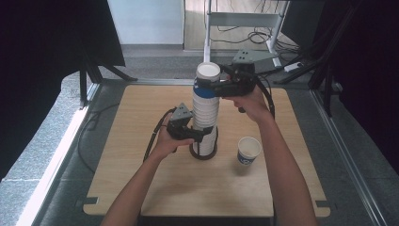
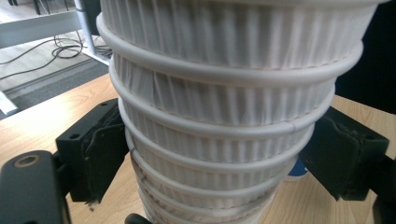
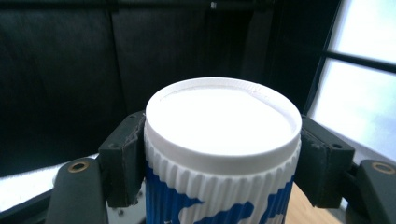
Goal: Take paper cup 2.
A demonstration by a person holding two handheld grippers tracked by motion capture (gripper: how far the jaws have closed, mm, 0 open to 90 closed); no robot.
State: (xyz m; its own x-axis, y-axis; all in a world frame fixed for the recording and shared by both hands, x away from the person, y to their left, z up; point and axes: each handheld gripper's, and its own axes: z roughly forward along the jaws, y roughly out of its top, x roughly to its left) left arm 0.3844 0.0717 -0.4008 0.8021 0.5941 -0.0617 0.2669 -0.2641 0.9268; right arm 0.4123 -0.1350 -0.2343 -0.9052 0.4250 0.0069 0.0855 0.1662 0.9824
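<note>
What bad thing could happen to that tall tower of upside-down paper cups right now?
1. The tall stack of upside-down white ribbed paper cups might lean and topple if the right gripper pulls the top blue-and-white cup sideways.
2. Several cups may lift together if they stick; the left gripper clamps only low down.
3. A falling stack could knock over the single upright paper cup nearby on the wooden table.
</note>
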